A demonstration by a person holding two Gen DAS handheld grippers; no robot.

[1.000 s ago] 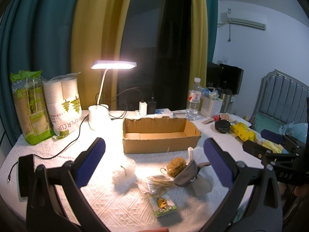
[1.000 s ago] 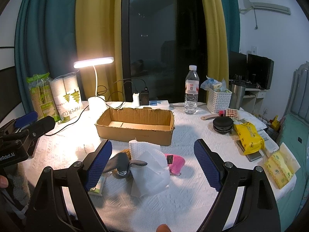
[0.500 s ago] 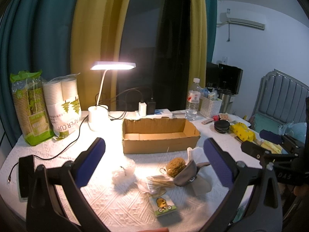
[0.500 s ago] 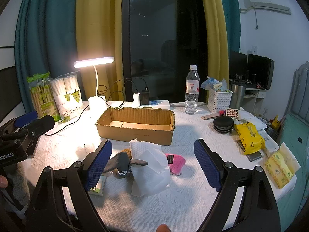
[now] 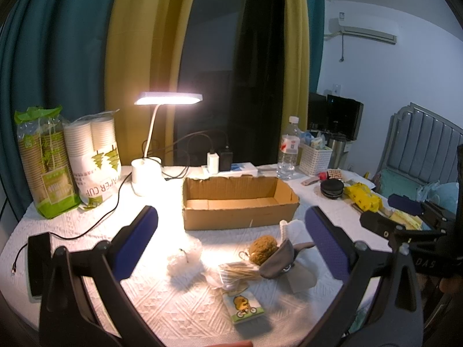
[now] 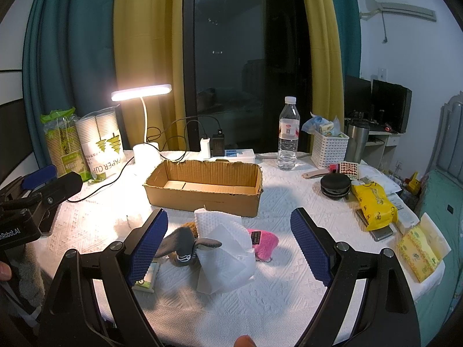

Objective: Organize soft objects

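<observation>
I hold both hand-held grippers above the worktop, the left hand-held gripper [image 5: 231, 245] and right hand-held gripper [image 6: 228, 245] gaping wide, empty. The soft pile, grey plush [image 6: 182, 245] beside pink pouch [image 6: 264, 243], lies at six o'clock of the empty cardboard box [image 6: 202, 199]. I'd drop squarely over one item, pinching its bulk, not the tissue [image 6: 225, 254].

Both cameras sit just behind their own open jaws, held above the near edge of the table [image 6: 289, 303] and facing the dark window. The left view looks from the lamp [image 5: 167, 98] side, the right view from further right. Both share the cardboard box [image 5: 240, 202] and the pile of soft things before it.
</observation>
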